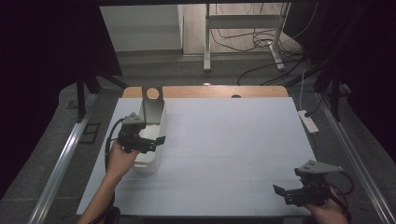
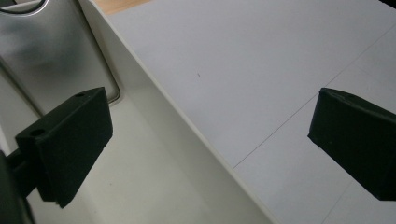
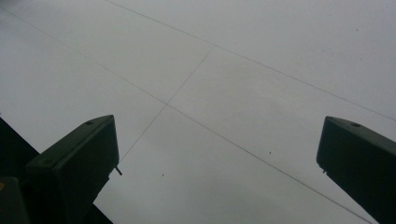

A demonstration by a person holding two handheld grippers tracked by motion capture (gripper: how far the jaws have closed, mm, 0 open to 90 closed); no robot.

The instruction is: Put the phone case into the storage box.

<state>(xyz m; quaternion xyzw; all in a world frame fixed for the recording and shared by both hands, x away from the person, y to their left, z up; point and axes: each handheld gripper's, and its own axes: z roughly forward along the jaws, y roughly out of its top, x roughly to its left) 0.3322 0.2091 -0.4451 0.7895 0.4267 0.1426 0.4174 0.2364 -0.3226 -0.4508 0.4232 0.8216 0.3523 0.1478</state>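
Observation:
A white oblong bin (image 1: 150, 164) stands on the left part of the white table (image 1: 233, 149). A grey metal plate (image 1: 152, 105) with a round hole leans upright at the bin's far end. My left gripper (image 1: 158, 143) hovers over the bin and is open. In the left gripper view, my left gripper (image 2: 210, 126) straddles the bin's right wall (image 2: 154, 88), one jaw inside the bin and the other over the table (image 2: 243, 56). The metal plate (image 2: 51, 51) lies ahead of the inner jaw. My right gripper (image 1: 281, 195) (image 3: 215, 144) is open and empty over bare table (image 3: 233, 70) at the near right.
A white power strip (image 1: 308, 121) lies off the table's right edge. A wooden strip (image 1: 210, 91) runs along the far edge. Beyond it are a metal stand (image 1: 243, 21) and loose cables (image 1: 261, 39) on the floor. Metal rails (image 1: 60, 163) flank the table.

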